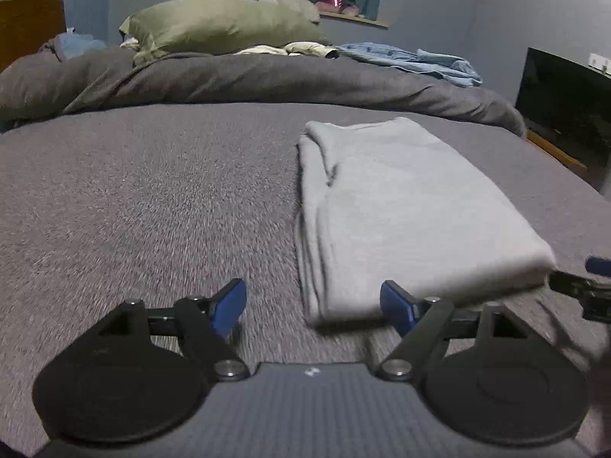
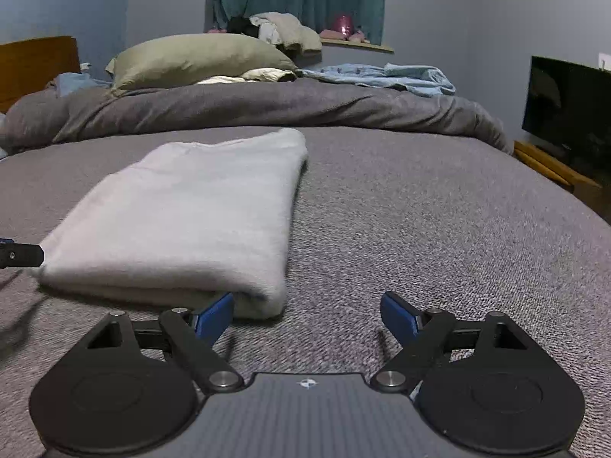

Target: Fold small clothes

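Grey garment [image 1: 401, 210] is lying folded into a neat flat rectangle on the grey bed cover [image 1: 152, 198], near edge doubled over. Left gripper [image 1: 313, 305] and right gripper [image 2: 307, 315] are both sitting wide apart at its near corners, gripping nothing. No containers showing.

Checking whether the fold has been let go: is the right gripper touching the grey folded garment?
Cannot tell. In the right wrist view the right gripper stands open; its left finger overlaps the grey folded garment, and no gap or contact shows plainly.
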A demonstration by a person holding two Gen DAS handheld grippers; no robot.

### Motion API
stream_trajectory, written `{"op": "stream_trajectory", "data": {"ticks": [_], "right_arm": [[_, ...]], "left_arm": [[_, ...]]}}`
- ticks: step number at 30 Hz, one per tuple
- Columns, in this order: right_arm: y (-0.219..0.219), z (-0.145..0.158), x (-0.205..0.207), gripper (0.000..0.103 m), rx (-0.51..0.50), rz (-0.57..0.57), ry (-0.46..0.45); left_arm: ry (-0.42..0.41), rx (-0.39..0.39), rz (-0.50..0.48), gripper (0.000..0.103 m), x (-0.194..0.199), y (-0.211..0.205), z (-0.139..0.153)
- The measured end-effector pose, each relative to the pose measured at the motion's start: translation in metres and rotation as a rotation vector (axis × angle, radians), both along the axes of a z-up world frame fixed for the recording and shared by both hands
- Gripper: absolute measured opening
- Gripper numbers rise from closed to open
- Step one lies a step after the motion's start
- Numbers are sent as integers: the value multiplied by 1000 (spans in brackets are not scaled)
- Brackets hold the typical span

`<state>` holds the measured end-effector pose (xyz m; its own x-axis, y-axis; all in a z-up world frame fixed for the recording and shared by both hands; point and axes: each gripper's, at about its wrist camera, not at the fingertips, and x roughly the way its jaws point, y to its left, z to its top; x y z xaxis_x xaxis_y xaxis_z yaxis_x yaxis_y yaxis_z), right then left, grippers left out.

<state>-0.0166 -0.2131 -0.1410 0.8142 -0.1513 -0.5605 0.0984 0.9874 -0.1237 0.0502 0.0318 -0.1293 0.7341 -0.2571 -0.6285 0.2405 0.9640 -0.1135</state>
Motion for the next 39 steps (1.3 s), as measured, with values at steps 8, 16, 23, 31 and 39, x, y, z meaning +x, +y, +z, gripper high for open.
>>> {"op": "stream_trajectory", "data": {"ticks": [8, 16, 23, 31, 39], "right_arm": [[16, -11, -49, 102, 93, -35, 39], [8, -20, -49, 103, 124, -2, -14], [8, -40, -40, 103, 88, 41, -8], [13, -45, -32, 103, 49, 38, 21], [14, -46, -30, 103, 42, 38, 23]], "left_arm": [[11, 45, 32, 101, -57, -16, -11], [-32, 96, -87, 103, -69, -41, -41], [-63, 44, -78, 103, -65, -38, -53], [-77, 34, -87, 103, -56, -36, -58], [-84, 31, -87, 103, -56, -35, -60]]}}
